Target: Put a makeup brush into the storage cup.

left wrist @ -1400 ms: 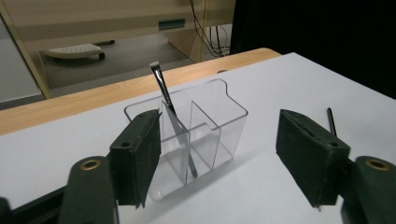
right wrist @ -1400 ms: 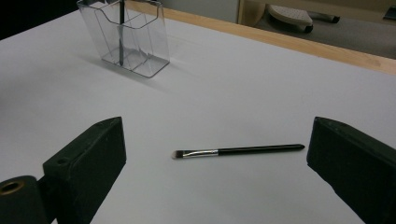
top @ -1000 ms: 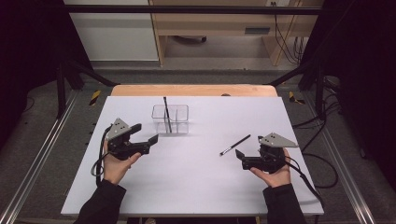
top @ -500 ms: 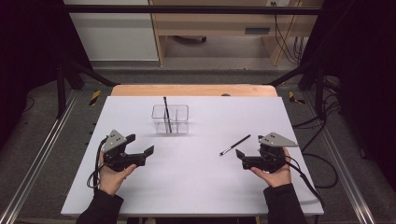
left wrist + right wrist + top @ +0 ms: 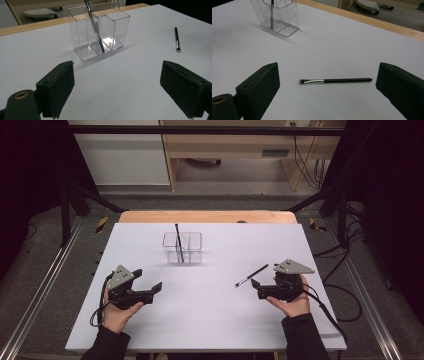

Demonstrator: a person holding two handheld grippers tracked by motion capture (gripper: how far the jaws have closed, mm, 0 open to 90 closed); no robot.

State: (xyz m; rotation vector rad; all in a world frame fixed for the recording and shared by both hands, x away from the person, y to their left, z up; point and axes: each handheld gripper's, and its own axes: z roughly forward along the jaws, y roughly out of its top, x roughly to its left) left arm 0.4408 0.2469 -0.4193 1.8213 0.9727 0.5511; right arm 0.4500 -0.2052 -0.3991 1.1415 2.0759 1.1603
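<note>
A clear plastic organizer (image 5: 182, 247) with several compartments stands at the back middle of the white table (image 5: 210, 320). One black brush (image 5: 178, 237) stands upright in it. A second black brush (image 5: 251, 275) lies flat on the table right of centre. My right gripper (image 5: 256, 289) sits just behind that brush, open; in the right gripper view the brush (image 5: 334, 80) lies ahead of the wide jaws, untouched. My left gripper (image 5: 148, 279) rests low at the left, open and holding nothing; its jaws have just been opening. The organizer (image 5: 100, 30) stands ahead of it.
The table's wooden back edge (image 5: 207, 216) runs behind the organizer. Metal rails (image 5: 45, 285) flank the table on both sides. Cables (image 5: 345, 295) trail off to the right. A wide bare stretch of table lies between the two grippers.
My left hand has drawn back from the organizer toward the near left and sunk lower. The right hand and the loose brush have stayed put.
</note>
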